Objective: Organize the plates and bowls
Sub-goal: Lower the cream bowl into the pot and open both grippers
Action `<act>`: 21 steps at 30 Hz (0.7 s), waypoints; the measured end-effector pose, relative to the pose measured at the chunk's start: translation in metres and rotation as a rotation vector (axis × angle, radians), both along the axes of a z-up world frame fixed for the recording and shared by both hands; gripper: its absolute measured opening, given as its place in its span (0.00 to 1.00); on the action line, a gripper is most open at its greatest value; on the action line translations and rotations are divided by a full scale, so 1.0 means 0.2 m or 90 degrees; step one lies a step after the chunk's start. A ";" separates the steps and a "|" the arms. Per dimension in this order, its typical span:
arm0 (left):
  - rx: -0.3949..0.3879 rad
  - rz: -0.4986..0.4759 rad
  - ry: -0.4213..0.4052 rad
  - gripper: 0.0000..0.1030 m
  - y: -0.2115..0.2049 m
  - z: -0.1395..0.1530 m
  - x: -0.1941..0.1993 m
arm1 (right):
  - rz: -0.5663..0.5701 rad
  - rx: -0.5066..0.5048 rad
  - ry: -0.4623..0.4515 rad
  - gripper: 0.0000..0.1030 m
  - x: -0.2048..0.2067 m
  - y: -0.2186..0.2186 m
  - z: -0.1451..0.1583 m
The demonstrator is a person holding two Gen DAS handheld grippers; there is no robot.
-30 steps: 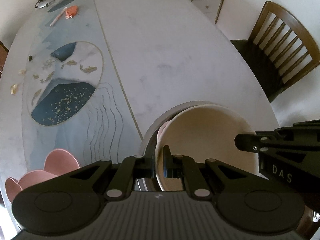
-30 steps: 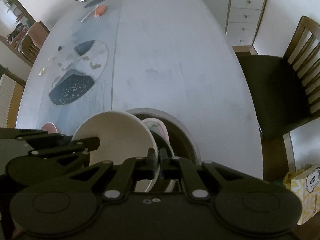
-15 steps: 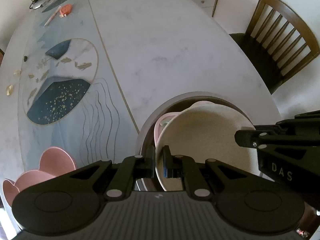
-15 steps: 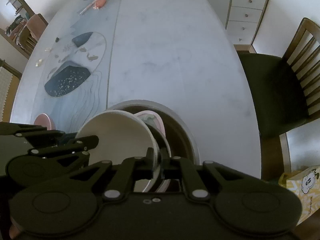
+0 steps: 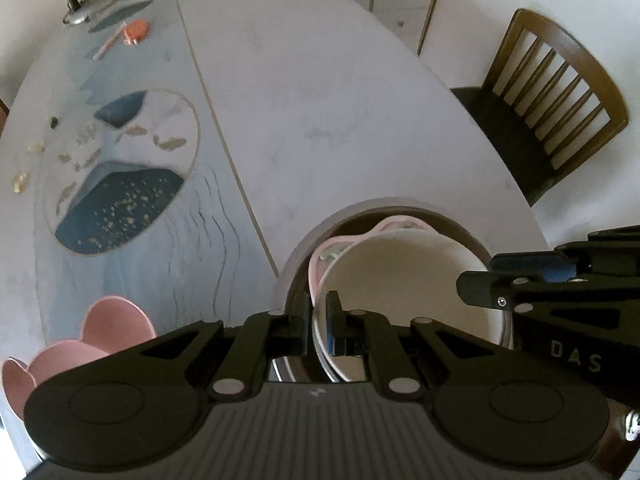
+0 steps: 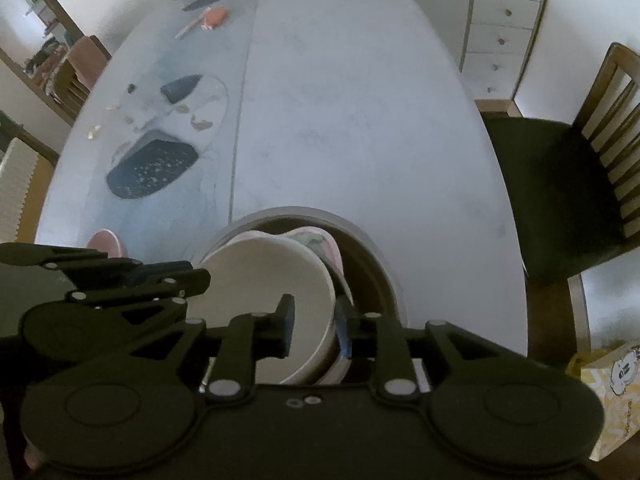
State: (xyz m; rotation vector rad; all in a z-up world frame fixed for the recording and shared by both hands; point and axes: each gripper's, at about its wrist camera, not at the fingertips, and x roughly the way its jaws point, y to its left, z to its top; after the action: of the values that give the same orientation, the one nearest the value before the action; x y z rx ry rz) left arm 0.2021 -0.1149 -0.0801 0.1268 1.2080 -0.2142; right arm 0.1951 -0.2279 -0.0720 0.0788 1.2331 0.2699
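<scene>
I have the cream bowl [image 5: 404, 280] lowered onto the pink plate [image 5: 340, 246] inside the big grey dish [image 5: 296, 256] at the near edge of the table [image 5: 320, 100], and I judge the step in hand is letting it go. My left gripper [image 5: 318, 316] is clamped tight on the bowl's left rim, while my right gripper [image 6: 314, 320] is opening, its jaws spreading with the bowl's right rim between them and its pads no longer pressing. To do this well I would let the right side clear the rim fully, check that the bowl sits level on the plate rather than tipped on its edge, then loosen the left and lift both straight up so neither finger drags the bowl sideways. A pink ear-shaped bowl [image 5: 100, 340] waits at the near left, well apart from the stack, and looks like the next piece to gather. The table is pale marble with a blue painted panel [image 5: 120, 184] on its left half; a lamp base [image 5: 90, 6] and an orange item [image 5: 136, 30] lie at the far end. A wooden chair [image 5: 556, 108] stands to the right, and a white drawer unit [image 6: 504, 28] is beyond it.
</scene>
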 end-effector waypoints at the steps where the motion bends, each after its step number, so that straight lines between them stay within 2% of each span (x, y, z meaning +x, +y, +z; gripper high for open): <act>1: 0.001 0.000 -0.008 0.08 0.01 0.01 -0.01 | 0.003 0.004 -0.006 0.26 -0.01 0.00 0.01; 12: -0.010 0.005 -0.078 0.11 0.07 0.16 -0.12 | 0.027 0.020 -0.082 0.38 -0.11 0.02 0.14; 21: -0.044 0.017 -0.119 0.13 0.11 0.28 -0.24 | 0.041 0.049 -0.128 0.49 -0.21 0.01 0.24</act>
State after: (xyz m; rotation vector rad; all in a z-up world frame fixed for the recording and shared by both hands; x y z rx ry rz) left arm 0.1532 -0.0936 -0.0234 0.0683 1.0148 -0.2156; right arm 0.1525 -0.2262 -0.0231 0.0766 1.0262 0.3729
